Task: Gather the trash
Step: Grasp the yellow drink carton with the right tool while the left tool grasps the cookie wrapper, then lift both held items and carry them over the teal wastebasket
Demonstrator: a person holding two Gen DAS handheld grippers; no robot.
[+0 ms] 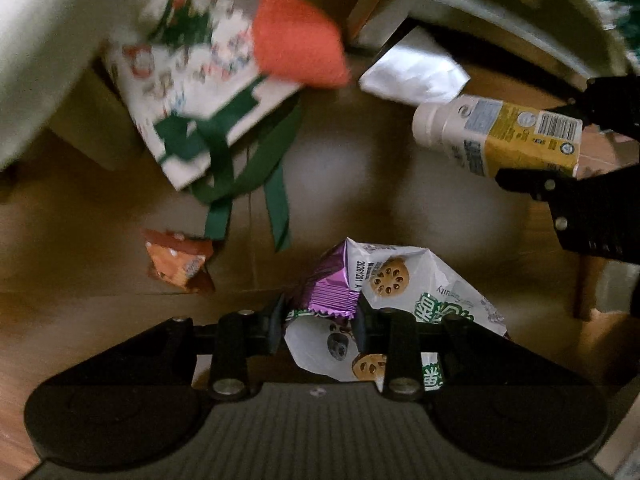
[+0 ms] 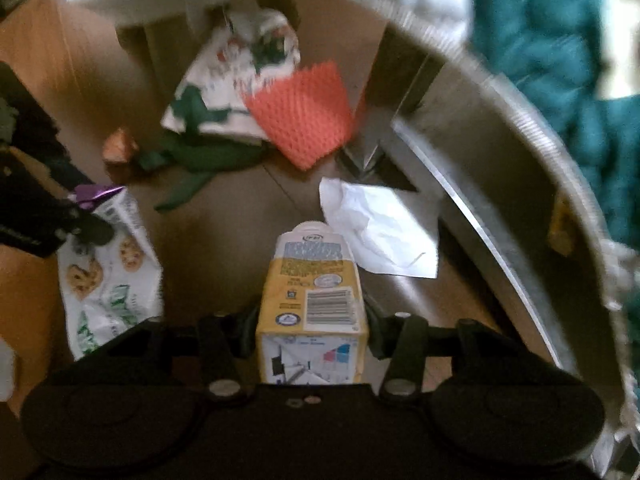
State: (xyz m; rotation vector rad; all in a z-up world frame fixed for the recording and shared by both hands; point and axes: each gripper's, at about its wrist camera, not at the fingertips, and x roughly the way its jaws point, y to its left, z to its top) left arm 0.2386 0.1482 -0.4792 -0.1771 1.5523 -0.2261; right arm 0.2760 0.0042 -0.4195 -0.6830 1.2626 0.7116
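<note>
My left gripper (image 1: 318, 320) is shut on a crumpled white snack wrapper (image 1: 404, 280) with cookie pictures and purple foil, held above the cardboard. The same wrapper (image 2: 108, 272) hangs at the left of the right wrist view, under the left gripper (image 2: 80, 216). My right gripper (image 2: 311, 320) is shut on a yellow and white drink carton (image 2: 312, 280), its pads pressing both sides. The carton (image 1: 496, 132) also shows at the right of the left wrist view, between the right gripper's fingers (image 1: 532, 184). A small orange wrapper (image 1: 178, 264) lies on the cardboard.
On the brown cardboard (image 1: 340, 184) lie a white gift bag with green ribbons (image 1: 192, 92), an orange-red foam net (image 1: 298, 40) and a crumpled white paper (image 1: 416, 72). A cardboard wall (image 2: 520, 184) curves along the right, with a teal knitted blanket (image 2: 540, 40) beyond it.
</note>
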